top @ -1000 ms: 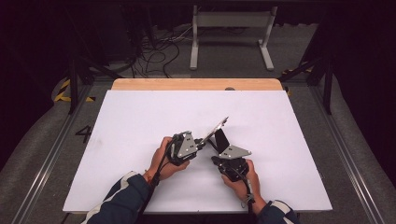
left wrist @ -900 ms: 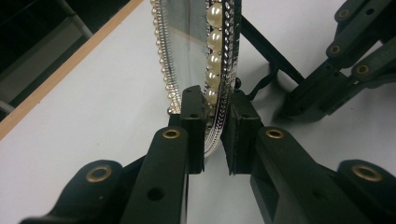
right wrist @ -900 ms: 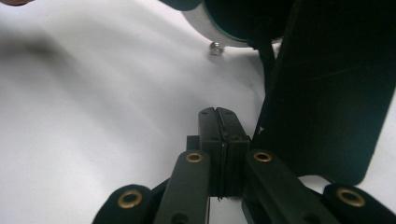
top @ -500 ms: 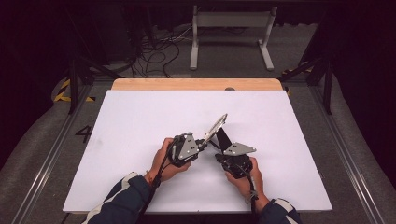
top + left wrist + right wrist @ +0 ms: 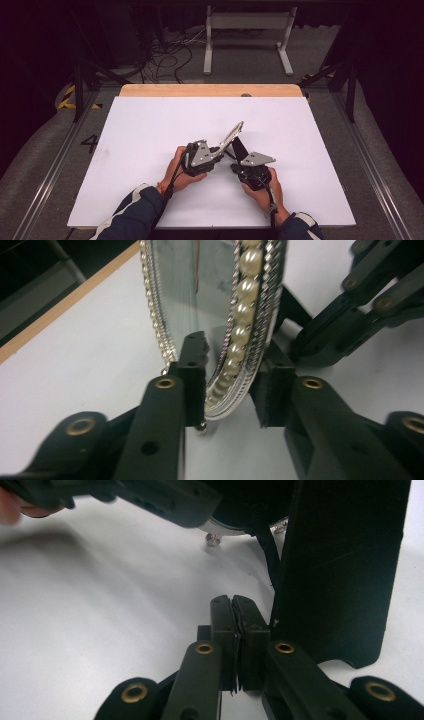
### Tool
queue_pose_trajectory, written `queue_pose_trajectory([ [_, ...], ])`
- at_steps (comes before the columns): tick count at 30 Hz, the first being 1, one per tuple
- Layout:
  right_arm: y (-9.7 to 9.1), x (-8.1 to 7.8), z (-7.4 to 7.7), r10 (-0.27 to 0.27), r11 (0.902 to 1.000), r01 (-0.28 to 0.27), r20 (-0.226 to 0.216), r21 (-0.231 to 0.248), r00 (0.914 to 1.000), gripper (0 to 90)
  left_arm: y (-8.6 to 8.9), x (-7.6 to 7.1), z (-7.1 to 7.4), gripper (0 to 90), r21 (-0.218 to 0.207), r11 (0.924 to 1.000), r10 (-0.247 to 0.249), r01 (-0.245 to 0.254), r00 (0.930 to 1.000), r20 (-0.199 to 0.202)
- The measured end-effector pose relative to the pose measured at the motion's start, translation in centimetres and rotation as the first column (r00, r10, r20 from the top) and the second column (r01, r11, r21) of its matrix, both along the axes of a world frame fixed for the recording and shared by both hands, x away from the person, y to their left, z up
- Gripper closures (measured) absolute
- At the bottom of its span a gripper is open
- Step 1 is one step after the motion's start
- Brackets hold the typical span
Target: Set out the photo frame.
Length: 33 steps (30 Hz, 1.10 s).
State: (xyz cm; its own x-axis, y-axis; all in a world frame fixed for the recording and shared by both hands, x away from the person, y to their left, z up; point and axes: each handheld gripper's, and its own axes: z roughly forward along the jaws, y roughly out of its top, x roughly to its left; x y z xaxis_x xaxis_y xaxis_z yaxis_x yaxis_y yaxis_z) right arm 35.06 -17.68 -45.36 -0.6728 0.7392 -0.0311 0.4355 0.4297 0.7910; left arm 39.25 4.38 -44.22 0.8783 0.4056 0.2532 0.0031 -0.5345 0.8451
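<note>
pearl-edged frame (image 5: pixel 240 325) | left gripper (image 5: pixel 227 385) opening around it | right gripper (image 5: pixel 239 630) closed

- A dark numeral "4" (image 5: pixel 90 143) stood on the grey floor (image 5: pixel 45 165) just left of the worktop (image 5: pixel 150 125), as seen in the high view.
- No other text, label or brand could be read, neither on the worktop nor in the two gripper views.

High view above the person's side looking forward and down, tongs views close, sharing white table (image 5: pixel 150 130)
</note>
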Motion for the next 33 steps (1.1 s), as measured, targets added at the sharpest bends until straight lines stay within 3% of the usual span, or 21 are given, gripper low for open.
queue_pose_trajectory([
  [7,-0.1,0.0,0.1,0.001,1.0000,-0.001,-0.003,-0.002,1.0000,89.2,0.1,0.0,0.0,74.3,0.001,1.0000,-0.001,0.001,1.0000,-0.004],
  [17,0.0,0.1,0.1,0.018,0.9998,-0.018,-0.010,-0.006,0.9998,90.0,0.1,-1.1,0.5,77.7,0.058,0.9979,0.024,-0.027,0.9982,0.055],
  [25,0.2,0.0,0.3,0.047,0.9988,-0.047,-0.024,-0.012,0.9986,90.0,0.1,-2.2,0.8,78.4,0.083,0.9952,0.047,-0.052,0.9971,0.061],
  [33,-0.3,0.1,0.4,0.044,0.9989,-0.045,-0.032,-0.011,0.9985,90.0,-0.2,-2.2,0.7,77.2,0.076,0.9963,0.035,-0.039,0.9976,0.060],
])
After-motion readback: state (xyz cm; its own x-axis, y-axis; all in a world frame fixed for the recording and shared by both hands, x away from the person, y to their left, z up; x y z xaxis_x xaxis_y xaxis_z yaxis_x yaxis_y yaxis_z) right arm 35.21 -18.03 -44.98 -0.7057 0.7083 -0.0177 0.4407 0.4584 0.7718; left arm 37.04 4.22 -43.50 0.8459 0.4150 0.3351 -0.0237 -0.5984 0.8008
